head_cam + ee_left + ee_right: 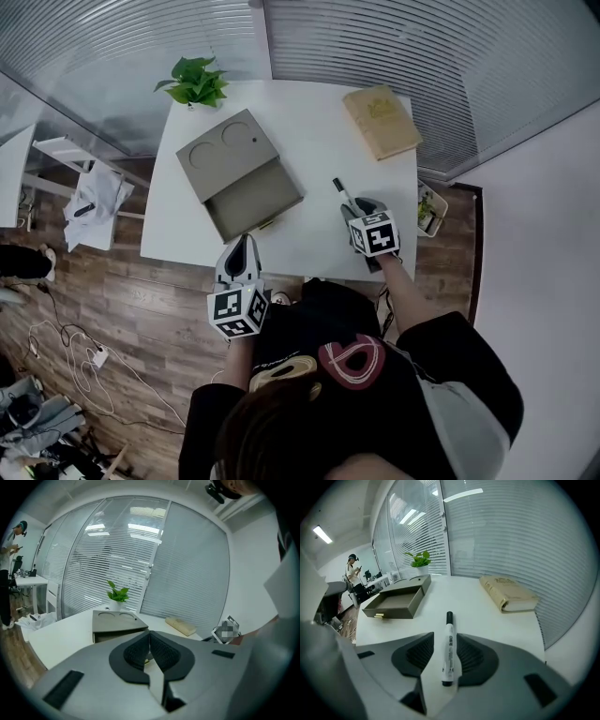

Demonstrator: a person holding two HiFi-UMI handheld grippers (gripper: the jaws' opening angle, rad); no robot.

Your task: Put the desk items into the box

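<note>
Right gripper [444,635] is down on the table [309,141] with its 2 jaws apart and the marker [448,648] lying lengthwise between them. The pads don't look clamped on it yet, with a sliver of gap on one side. Best play here, I'd say: close squarely on the middle of the barrel so it can't pivot, then lift straight up before swinging left. The marker sits near the table's front edge, so a nudge could roll it off. The target is the box [230,150], its drawer [253,197] pulled open toward the person, and there's bare tabletop between. The book [382,120] and plant [192,82] are well clear at the back. Left gripper [150,634], jaws together and empty, hangs off the front edge near the drawer — worth keeping out of the lane.
</note>
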